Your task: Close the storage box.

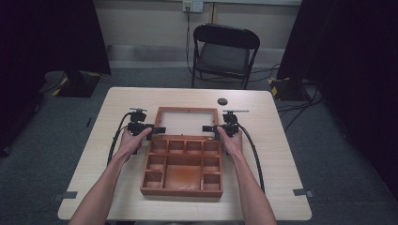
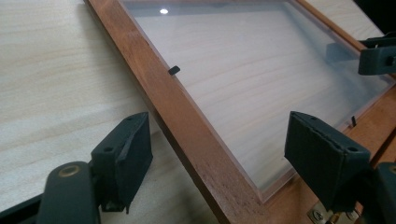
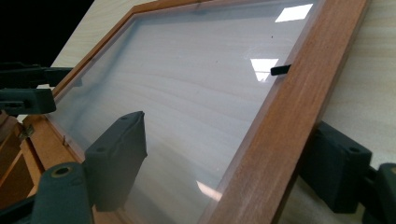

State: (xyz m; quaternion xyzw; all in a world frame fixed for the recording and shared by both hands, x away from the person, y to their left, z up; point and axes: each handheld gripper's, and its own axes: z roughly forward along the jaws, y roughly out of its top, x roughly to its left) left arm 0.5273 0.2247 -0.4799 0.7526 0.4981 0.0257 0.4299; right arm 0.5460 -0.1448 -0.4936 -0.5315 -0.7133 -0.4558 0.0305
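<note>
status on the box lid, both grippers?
Left gripper and right gripper both open, each straddling a side rail of the glass lid. Lid folded back flat on the table, wooden box open. Nothing in the way.

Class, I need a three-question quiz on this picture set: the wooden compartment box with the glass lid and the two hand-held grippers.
1. True or false: the glass lid of the wooden box lies open on the table.
2. Which part of the lid does each hand-held gripper straddle? A) the glass centre B) a wooden side rail C) the hinges
3. Fill in: the jaws of the left hand-held gripper and the right hand-held gripper are both ____, not clamped.

Key
1. True: it lies flat beyond the compartments.
2. B: left rail and right rail, one jaw on each side.
3. open.
</note>
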